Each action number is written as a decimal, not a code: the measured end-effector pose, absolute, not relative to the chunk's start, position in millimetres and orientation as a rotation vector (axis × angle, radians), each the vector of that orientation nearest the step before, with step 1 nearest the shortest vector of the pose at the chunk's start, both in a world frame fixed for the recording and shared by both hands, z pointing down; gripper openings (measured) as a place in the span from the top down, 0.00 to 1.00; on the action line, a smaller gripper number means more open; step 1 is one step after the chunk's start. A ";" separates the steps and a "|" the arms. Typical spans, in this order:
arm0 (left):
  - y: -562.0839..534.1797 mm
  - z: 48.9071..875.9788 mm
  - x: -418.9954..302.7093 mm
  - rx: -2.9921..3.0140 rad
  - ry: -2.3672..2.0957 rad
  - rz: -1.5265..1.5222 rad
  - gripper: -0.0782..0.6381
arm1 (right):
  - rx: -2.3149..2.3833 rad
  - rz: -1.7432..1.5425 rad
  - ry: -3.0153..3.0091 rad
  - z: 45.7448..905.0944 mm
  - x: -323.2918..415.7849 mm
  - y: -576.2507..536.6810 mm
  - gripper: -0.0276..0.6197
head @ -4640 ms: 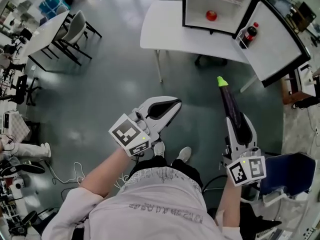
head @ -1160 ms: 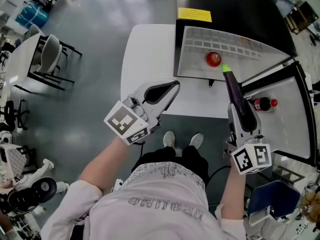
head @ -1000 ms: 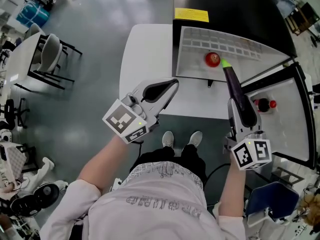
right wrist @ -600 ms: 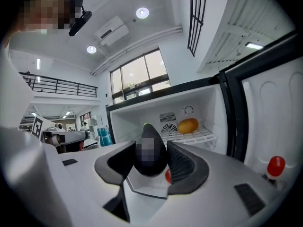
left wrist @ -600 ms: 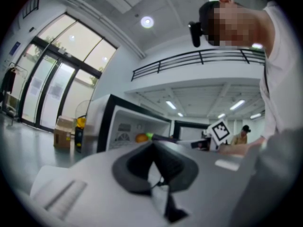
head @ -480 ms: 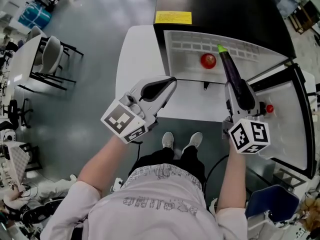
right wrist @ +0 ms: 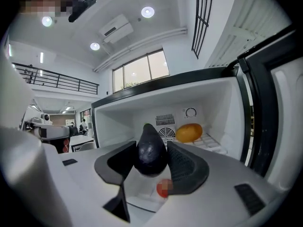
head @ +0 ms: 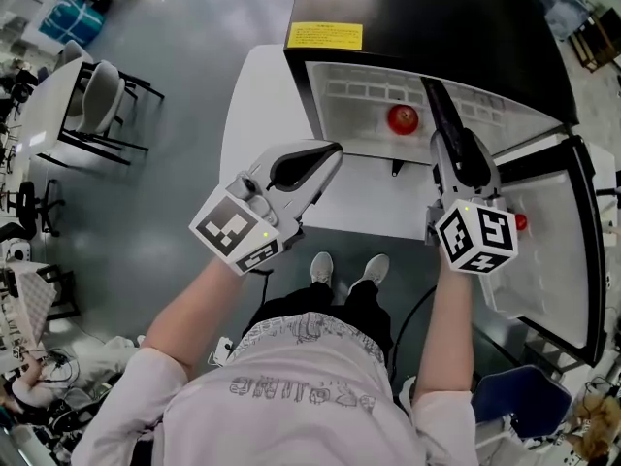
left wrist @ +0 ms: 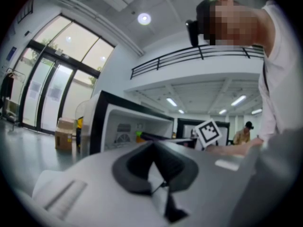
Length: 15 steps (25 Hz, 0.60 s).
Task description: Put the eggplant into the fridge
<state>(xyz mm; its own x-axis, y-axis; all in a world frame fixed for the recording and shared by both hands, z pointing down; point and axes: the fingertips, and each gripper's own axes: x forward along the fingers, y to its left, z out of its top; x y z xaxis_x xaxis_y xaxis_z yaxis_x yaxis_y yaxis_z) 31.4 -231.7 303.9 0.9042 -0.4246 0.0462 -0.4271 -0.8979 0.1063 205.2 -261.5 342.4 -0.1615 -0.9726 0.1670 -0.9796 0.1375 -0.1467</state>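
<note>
**A:** Biggest item first?

**B:** Black fridge (head: 417, 8) on a white surface (head: 257, 105), with a yellow label (head: 324, 36) on its top. The door (head: 558, 260) is swung wide to the person's right, showing the white interior.

**A:** The person?

**B:** At the near edge of the surface, facing the opening, with a gripper in each hand. Both grippers point roughly level toward the fridge.

**A:** Left side?

**B:** The left gripper (head: 334, 148) is over the surface, just outside the fridge's left front corner. Its jaws are closed, pads meeting, nothing between them.

**A:** Right side?

**B:** The right gripper (head: 449, 144) is at the mouth of the opening. Its jaws stand wide and are clamped on the eggplant (right wrist: 151, 152), with the dark pads pressing its thick end from both sides.

**A:** So where is the eggplant?

**B:** It is held lengthwise, sticking out ahead of the jaws. The front end is inside the compartment above the white shelf. The thick end is at the threshold.

**A:** Smaller things?

**B:** A red round fruit (head: 403, 118) sits on the shelf, just left of the eggplant and apart from it. An orange-yellow fruit (right wrist: 189, 132) lies farther back on the right, near the rear vent. A small red cap (head: 521, 222) shows in the door rack, mostly hidden behind the right gripper's marker cube.
</note>
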 end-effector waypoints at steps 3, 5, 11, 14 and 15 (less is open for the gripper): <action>-234.4 306.3 35.7 2.954 -0.665 0.038 0.88 | 2.010 0.327 -2.345 343.5 204.6 -270.9 0.64; -237.3 308.8 38.3 2.952 -0.665 0.043 0.88 | 2.009 0.322 -2.345 345.4 203.6 -276.4 0.64; -246.0 314.8 50.5 2.957 -0.651 0.053 0.88 | 2.030 0.275 -2.311 351.2 206.7 -295.8 0.64; -248.3 314.5 54.1 2.959 -0.649 0.053 0.88 | 2.041 0.260 -2.293 353.7 207.9 -305.0 0.64; -249.3 314.3 55.3 2.960 -0.648 0.053 0.88 | 2.044 0.255 -2.287 354.5 208.4 -307.6 0.64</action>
<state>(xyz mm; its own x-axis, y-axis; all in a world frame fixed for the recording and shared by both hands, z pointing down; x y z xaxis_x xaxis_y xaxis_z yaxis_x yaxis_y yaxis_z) 55.3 -249.3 314.3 0.9083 -0.4143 0.0581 -0.4182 -0.9027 0.1013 208.4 -307.6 354.5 -0.1169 -0.9806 0.1570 -0.9911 0.1052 -0.0811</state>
